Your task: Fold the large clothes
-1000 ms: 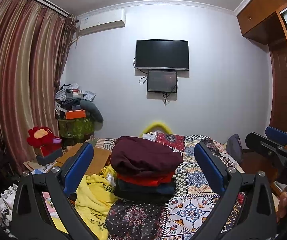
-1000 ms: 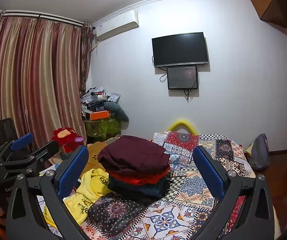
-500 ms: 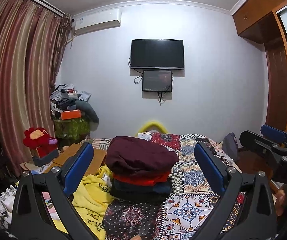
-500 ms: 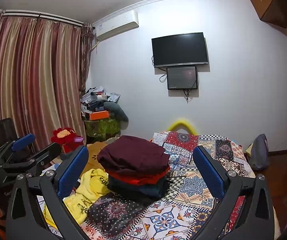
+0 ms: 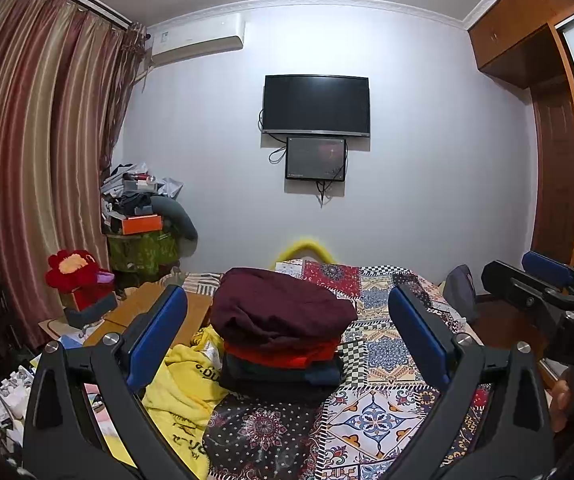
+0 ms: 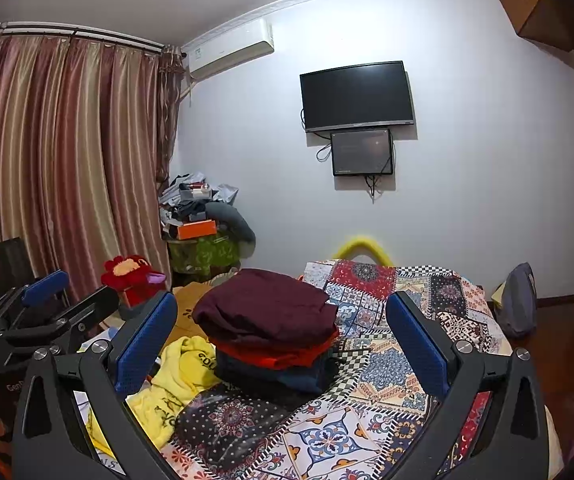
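Folded clothes stack, maroon on top, on the bedspread

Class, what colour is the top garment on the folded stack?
Dark maroon garment; clearest in the right wrist view.

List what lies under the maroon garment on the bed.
Under the maroon garment lie a red piece, then dark folded clothes. Their count and type are hidden.

White letters "DAS" show on the black body of the right gripper, cut off by the frame edge. The left gripper bears "Gen", partly hidden. Black lettering on the yellow garment is crumpled and unreadable.
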`<state>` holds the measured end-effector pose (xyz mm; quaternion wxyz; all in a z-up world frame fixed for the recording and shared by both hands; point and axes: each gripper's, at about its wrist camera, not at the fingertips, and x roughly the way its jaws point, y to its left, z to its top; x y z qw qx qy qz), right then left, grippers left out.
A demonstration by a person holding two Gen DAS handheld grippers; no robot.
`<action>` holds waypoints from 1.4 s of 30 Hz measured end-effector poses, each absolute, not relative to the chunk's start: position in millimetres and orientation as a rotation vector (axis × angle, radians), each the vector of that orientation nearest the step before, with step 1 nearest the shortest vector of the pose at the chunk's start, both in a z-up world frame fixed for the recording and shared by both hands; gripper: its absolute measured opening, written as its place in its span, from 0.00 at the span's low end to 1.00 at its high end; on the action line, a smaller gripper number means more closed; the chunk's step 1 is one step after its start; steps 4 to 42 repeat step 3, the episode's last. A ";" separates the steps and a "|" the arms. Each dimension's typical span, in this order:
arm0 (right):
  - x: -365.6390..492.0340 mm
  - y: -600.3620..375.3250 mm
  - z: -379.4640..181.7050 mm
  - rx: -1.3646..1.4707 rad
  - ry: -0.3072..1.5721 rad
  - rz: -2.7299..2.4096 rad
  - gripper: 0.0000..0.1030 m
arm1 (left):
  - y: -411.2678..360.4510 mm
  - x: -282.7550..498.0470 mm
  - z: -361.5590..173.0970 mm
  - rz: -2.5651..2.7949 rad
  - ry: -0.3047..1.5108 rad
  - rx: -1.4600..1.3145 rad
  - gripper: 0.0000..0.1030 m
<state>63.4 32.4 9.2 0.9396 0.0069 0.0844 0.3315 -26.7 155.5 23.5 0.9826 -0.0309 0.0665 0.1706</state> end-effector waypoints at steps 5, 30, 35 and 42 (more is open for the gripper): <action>64.3 33.0 9.0 0.014 0.175 0.675 1.00 | 157.2 -26.3 22.1 0.353 0.135 -0.065 0.98; 64.3 33.0 9.0 0.014 0.175 0.675 1.00 | 157.2 -26.3 22.1 0.353 0.135 -0.065 0.98; 64.3 33.0 9.0 0.014 0.175 0.675 1.00 | 157.2 -26.3 22.1 0.353 0.135 -0.065 0.98; 64.3 33.0 9.0 0.014 0.175 0.675 1.00 | 157.2 -26.3 22.1 0.353 0.135 -0.065 0.98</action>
